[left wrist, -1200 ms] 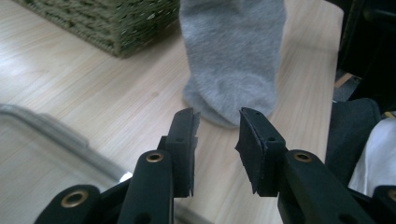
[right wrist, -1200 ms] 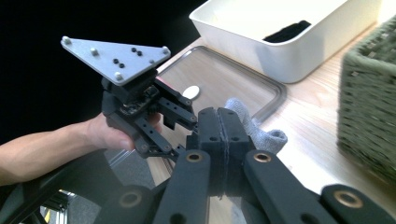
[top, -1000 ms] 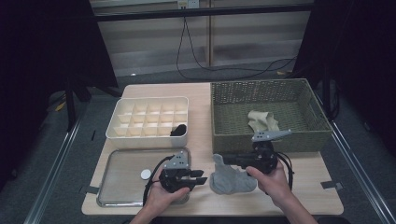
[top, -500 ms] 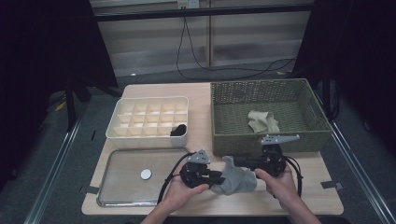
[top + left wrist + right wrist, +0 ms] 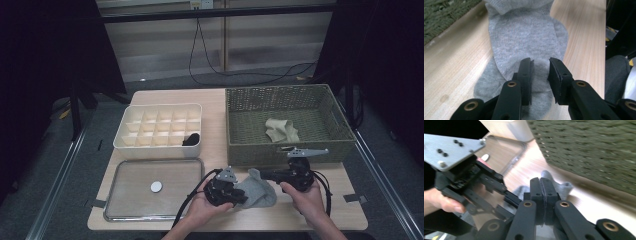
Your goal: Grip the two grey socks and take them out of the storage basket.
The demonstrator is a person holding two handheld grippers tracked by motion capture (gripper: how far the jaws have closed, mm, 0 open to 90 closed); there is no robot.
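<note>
Left gripper [image 5: 539, 65] jaws parted over the near end of a flat grey knit sock [image 5: 526, 37], right gripper [image 5: 540, 185] jaws pressed shut on nothing, sock beyond its tips, green woven basket [image 5: 594, 147] alongside

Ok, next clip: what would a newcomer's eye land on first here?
Probably the grey sock lying on the table's front edge, with the left gripper open just over its near end and the right gripper shut beside it. Behind stands a green woven basket holding a beige sock.
</note>
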